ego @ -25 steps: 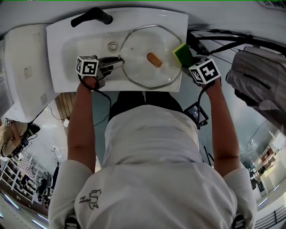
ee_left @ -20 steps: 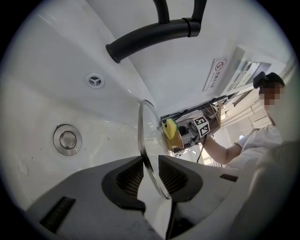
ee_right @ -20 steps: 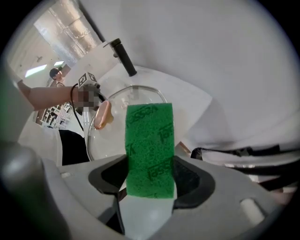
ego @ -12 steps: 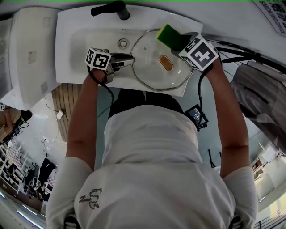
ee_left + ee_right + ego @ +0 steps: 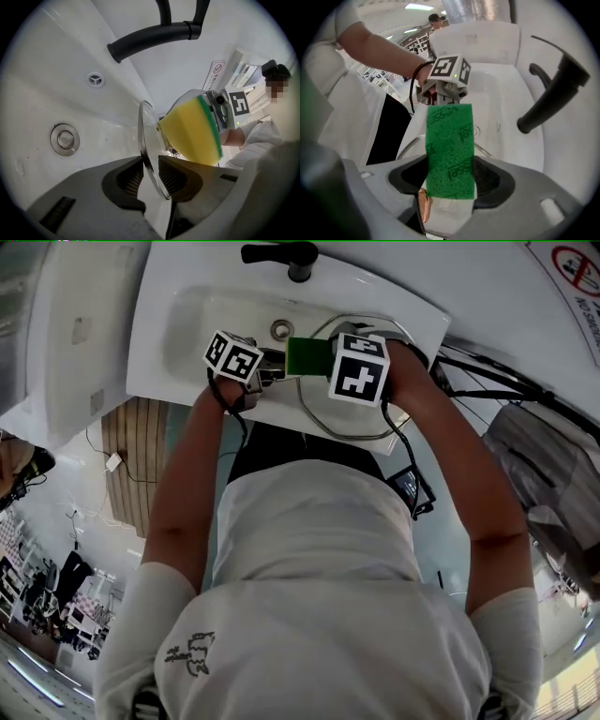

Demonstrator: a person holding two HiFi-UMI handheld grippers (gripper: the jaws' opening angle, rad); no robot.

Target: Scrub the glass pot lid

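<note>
The glass pot lid (image 5: 330, 420) stands tilted over the white sink (image 5: 183, 329), and the right hand hides most of it. My left gripper (image 5: 273, 370) is shut on the lid's metal rim; in the left gripper view the rim (image 5: 148, 140) runs edge-on between the pads. My right gripper (image 5: 319, 358) is shut on a sponge (image 5: 307, 355), green side up, close beside the left gripper. The sponge's yellow face (image 5: 191, 132) lies against the glass. In the right gripper view the green sponge (image 5: 450, 149) sticks out between the jaws, above the lid's copper knob (image 5: 424, 207).
A black faucet (image 5: 282, 253) stands at the sink's back edge, and the drain (image 5: 281, 330) lies in the basin next to the grippers. A white fixture (image 5: 75, 334) adjoins the sink on the left. Black cables (image 5: 487, 381) and a grey bag (image 5: 553, 460) lie to the right.
My right gripper has carried the sponge leftward from the lid's right edge across the glass to beside the left gripper, rolling as it went. The left gripper has kept its hold on the rim.
</note>
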